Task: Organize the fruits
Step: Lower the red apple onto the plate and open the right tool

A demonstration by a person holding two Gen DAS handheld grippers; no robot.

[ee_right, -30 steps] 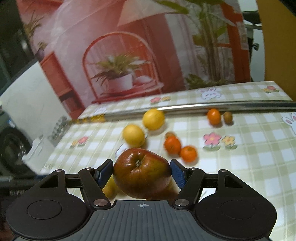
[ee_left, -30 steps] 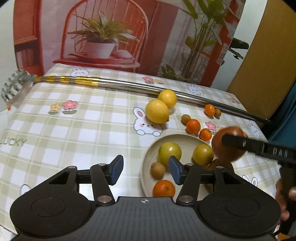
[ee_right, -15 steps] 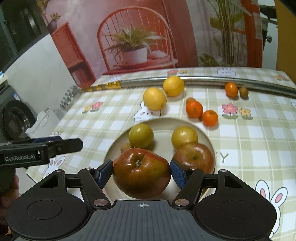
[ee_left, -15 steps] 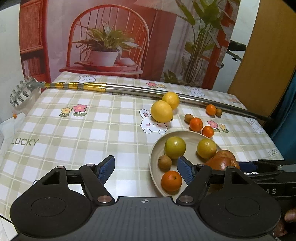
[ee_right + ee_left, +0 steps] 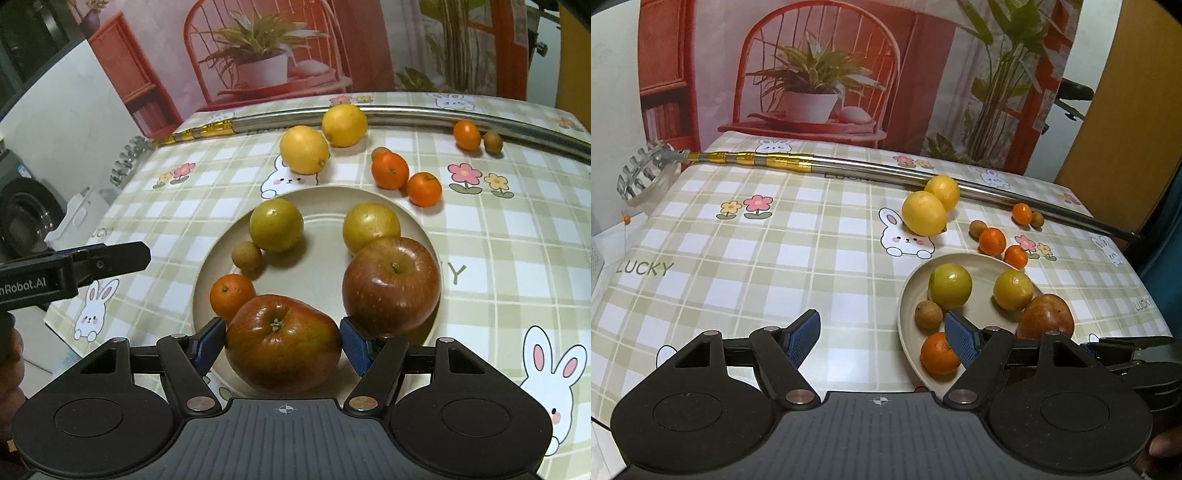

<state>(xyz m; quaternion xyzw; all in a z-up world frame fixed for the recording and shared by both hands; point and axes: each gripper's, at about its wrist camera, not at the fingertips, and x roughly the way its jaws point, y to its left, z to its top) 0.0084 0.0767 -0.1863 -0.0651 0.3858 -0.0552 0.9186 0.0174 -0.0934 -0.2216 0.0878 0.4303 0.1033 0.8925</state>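
My right gripper is shut on a red apple, held low at the near rim of the beige plate. On the plate lie a second red apple, two yellow-green fruits, a small brown fruit and a small orange. Two lemons and two small oranges sit on the cloth beyond it. My left gripper is open and holds nothing, just left of the plate, whose apple shows at the right.
A long metal pole with a gold section and a comb-like head lies across the far side of the table. Another small orange and a brown fruit rest against it. The checked tablecloth left of the plate carries no objects.
The right gripper has come down and forward with the apple, from above the table to the plate's near rim. The left gripper has backed away a little and stayed open.
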